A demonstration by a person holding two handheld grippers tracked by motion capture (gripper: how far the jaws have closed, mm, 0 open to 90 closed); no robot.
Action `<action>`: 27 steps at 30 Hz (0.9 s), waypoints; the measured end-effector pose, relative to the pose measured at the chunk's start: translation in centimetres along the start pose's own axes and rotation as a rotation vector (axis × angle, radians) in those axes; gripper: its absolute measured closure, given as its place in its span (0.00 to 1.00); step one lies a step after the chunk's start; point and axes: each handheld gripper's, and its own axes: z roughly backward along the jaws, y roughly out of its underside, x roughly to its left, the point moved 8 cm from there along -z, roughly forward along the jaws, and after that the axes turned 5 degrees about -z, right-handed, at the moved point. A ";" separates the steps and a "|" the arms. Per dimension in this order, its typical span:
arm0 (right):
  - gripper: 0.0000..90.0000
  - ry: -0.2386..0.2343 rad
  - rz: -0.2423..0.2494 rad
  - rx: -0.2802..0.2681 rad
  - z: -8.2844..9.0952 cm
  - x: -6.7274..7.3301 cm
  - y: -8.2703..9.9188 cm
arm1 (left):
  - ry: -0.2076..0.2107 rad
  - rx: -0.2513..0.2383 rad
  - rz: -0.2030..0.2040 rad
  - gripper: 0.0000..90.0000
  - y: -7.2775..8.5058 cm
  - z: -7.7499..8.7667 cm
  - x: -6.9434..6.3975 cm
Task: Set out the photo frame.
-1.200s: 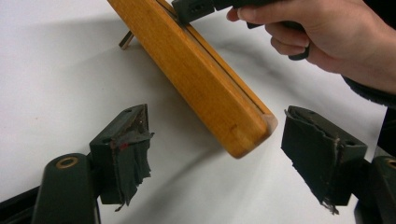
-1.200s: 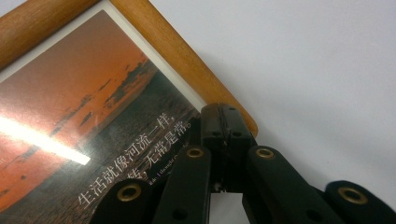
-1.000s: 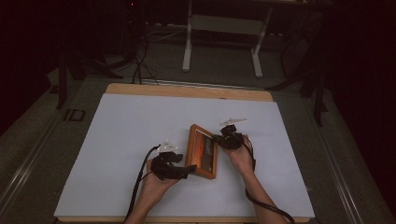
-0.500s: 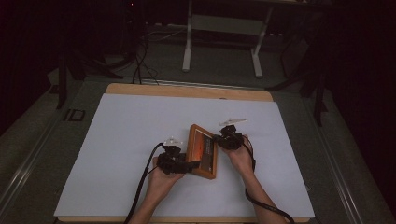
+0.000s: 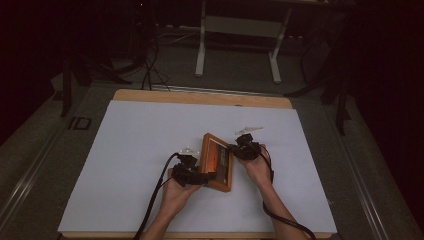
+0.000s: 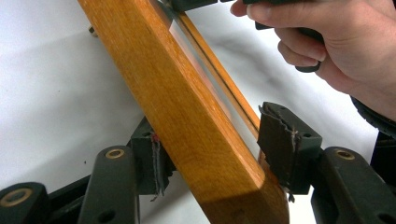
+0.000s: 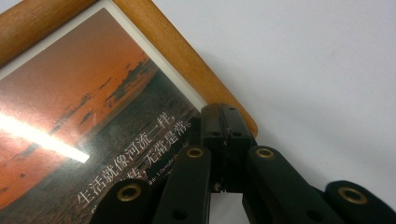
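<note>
A wooden picture frame (image 5: 216, 162) with an orange sunset print stands tilted up off the white sheet, near the table's front middle. My left gripper (image 5: 202, 177) is at its near corner. In the left gripper view the frame's wooden bar (image 6: 187, 107) fills the gap of the left gripper (image 6: 219, 154), whose jaws have just been closing, and both pads touch the wood. My right gripper (image 5: 234, 149) is at the frame's right edge. In the right gripper view the right gripper (image 7: 226, 126) has its pads pressed together over the rim (image 7: 177, 56), with nothing visible between them.
A white sheet (image 5: 125, 150) covers the wooden table (image 5: 200, 97). The person's right hand (image 6: 327, 42) shows beyond the frame. Cables trail from both grippers toward the front edge. Behind the table stand a desk's legs (image 5: 201, 45) on a dark floor.
The left gripper has moved right onto the frame's near corner and its jaws have closed around the wood. The right gripper and the frame have stayed put.
</note>
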 end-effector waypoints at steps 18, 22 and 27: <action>0.98 -0.002 0.028 0.023 0.9 -0.2 0.2 | -0.007 0.001 -0.021 0.57 -0.4 0.0 -0.9; 0.94 -0.008 0.058 0.027 2.3 -0.4 0.5 | -0.038 -0.007 -0.049 0.60 -0.5 0.0 -1.5; 0.91 -0.005 0.097 0.024 3.9 -0.3 0.6 | -0.005 -0.041 -0.034 0.71 -0.8 0.2 -1.8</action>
